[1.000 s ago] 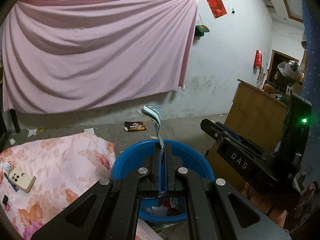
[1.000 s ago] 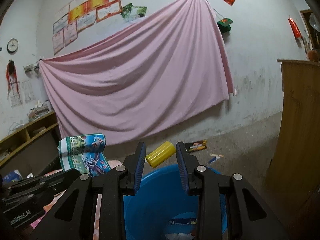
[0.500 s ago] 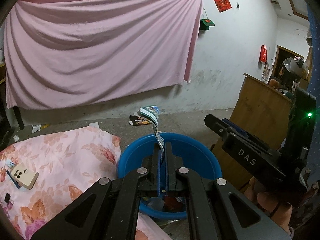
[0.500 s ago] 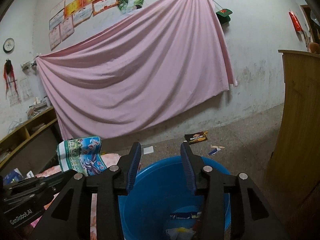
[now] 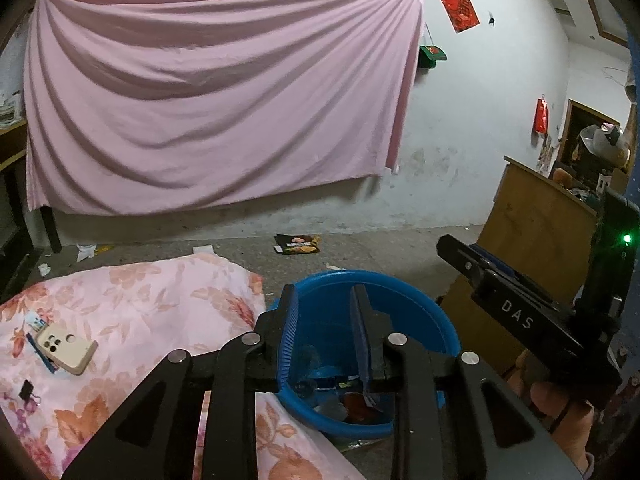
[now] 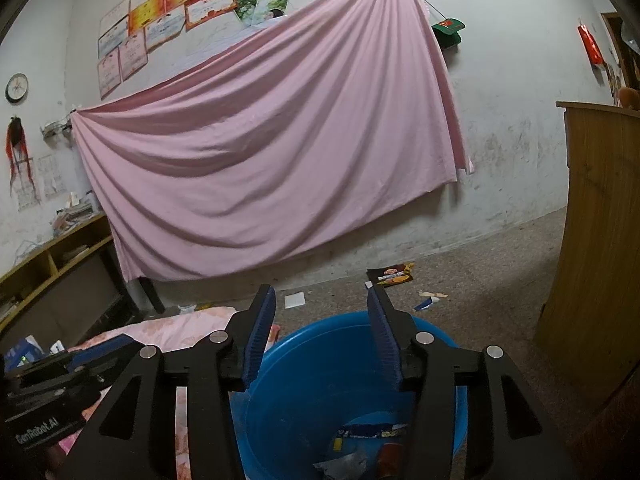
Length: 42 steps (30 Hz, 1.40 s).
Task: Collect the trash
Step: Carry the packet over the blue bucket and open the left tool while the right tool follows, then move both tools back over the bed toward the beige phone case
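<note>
- Since a second ago the printed wrapper pinched in the left gripper (image 5: 325, 304) and the yellow cylinder between the right gripper's (image 6: 322, 308) fingers have both gone from the jaws.
- On the left, a floral quilt (image 5: 120, 304) carries a cream phone (image 5: 66, 349) and a small black clip (image 5: 27, 390).
- Both grippers hang over the blue basin (image 5: 416, 312), jaws opening with nothing between them.
- Crumpled trash (image 6: 360, 436) lies in the basin's bottom; which piece is which is hard to make out.
- Beyond, a dark snack packet (image 5: 298, 243) lies on the concrete floor (image 5: 380, 252) near the wall, under the pink sheet (image 5: 208, 92).
- At far right stands a wooden cabinet (image 6: 600, 264), well apart from the basin.
</note>
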Each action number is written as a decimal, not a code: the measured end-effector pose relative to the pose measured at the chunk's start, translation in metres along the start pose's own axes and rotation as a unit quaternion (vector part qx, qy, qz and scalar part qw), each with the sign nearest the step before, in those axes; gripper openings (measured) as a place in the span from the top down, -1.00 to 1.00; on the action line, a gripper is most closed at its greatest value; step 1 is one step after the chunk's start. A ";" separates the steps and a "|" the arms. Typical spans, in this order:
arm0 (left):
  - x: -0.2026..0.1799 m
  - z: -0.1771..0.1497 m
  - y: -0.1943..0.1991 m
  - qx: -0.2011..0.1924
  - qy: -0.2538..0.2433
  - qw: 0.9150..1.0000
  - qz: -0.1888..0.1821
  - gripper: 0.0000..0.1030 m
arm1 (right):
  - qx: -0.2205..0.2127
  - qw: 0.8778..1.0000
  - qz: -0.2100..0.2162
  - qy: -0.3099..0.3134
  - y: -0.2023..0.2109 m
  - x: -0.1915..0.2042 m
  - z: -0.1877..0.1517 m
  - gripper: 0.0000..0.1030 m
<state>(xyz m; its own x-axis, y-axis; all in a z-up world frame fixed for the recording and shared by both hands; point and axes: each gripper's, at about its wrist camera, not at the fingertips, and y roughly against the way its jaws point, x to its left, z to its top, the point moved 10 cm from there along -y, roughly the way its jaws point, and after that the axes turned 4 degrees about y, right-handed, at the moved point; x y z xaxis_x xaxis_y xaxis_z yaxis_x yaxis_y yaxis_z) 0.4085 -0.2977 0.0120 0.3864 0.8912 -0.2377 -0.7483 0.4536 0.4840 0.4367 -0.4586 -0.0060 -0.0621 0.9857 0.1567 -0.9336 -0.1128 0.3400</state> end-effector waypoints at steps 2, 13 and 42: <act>0.005 0.003 0.003 -0.004 0.002 1.000 0.004 0.57 | -0.001 1.000 -0.001 0.002 0.000 0.000 0.000 0.10; 0.055 0.023 0.047 -0.065 0.026 0.996 0.047 0.08 | -0.033 0.999 0.002 0.023 0.004 0.024 0.017 -0.32; 0.231 0.014 0.192 -0.241 0.080 0.938 0.236 -0.96 | -0.205 0.966 0.126 0.096 0.042 0.197 0.045 -1.00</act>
<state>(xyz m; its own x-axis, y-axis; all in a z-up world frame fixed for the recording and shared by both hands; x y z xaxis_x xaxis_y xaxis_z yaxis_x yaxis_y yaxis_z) 0.3615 -0.0052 0.0621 -0.1060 0.9661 -0.2354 -0.9875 -0.0745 0.1388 0.4015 -0.2751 0.0805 -0.3327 0.9430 -0.0007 -0.9394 -0.3315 -0.0876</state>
